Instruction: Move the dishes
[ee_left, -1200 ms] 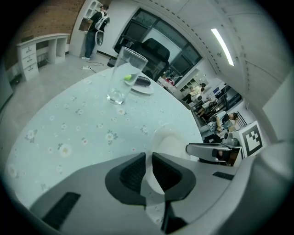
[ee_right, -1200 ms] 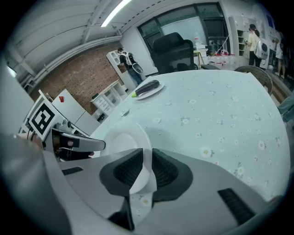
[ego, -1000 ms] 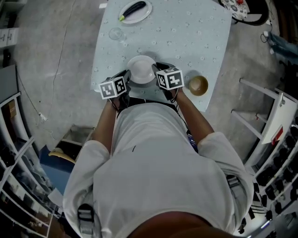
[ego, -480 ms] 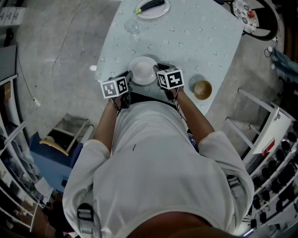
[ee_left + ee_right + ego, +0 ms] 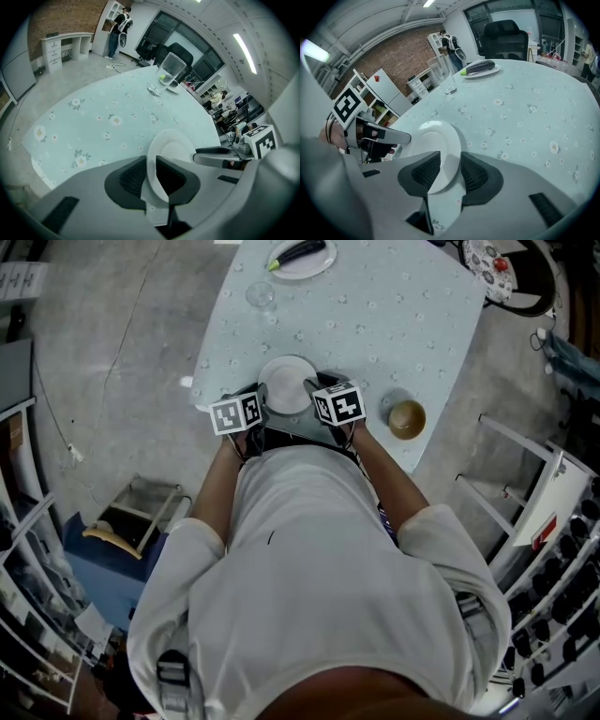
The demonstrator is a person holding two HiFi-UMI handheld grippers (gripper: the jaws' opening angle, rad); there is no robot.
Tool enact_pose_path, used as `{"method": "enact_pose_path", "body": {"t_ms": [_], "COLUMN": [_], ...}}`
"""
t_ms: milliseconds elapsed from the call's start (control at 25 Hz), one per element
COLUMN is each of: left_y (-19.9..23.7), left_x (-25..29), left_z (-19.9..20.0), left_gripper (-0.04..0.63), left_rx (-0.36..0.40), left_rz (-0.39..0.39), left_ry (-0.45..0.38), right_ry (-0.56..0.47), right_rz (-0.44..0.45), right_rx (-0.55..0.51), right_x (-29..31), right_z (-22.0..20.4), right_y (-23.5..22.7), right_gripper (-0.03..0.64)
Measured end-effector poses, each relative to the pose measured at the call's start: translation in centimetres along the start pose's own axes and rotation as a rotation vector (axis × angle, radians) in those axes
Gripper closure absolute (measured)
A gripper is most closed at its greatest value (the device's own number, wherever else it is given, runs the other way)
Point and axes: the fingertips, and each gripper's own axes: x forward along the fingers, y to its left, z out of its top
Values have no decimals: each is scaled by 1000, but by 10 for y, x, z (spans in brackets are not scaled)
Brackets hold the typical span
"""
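A white plate is at the near edge of the pale blue flowered table. My left gripper is at its left rim and my right gripper at its right rim. In the left gripper view the plate has its rim between the two dark pads, and the left gripper is shut on it. In the right gripper view the plate likewise runs between the pads of the right gripper, which is shut on it. I cannot tell whether the plate is lifted off the table.
A brown bowl stands right of the plate near the table edge. At the far side are an empty glass and a second plate with a dark long vegetable. Office chairs, shelves and a step stool surround the table.
The head view has shifted, so the table sits differently in frame. Both grippers stay on the plate's two sides, and the plate has not clearly moved on the table.
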Motion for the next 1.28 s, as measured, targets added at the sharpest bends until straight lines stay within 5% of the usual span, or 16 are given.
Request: {"method": "enact_pose_path", "body": {"t_ms": [200,360,400,600,800,1280], "left_y": [13,2,-6,-61,-122,-171], "left_x": [-10,-24,-25,-12,7,-7], "left_z": [9,18,19,2,-19,-18], "left_gripper": [505,524,543,574,575,575], "left_rx": [-13,73,104,243,246,534], "left_rz": [56,54,40,-52,-193,-353], "left_ry": [-47,-88,-89,-54,-31,-8], "right_ry": [-57,-111,-124,-195,-241,-349], "right_rz": [-23,-62,-68,-62,-78,-233], "right_rx": [-3,10,11,-6,-3,76], "right_x": [-14,-35,-41,-67,-85,-117], "right_z": [-1,-3,-3,-12,-30,-46], "right_y": [-8,-23,-26,-30,-32,-10], "right_gripper": [484,574,617,618,618,618]}}
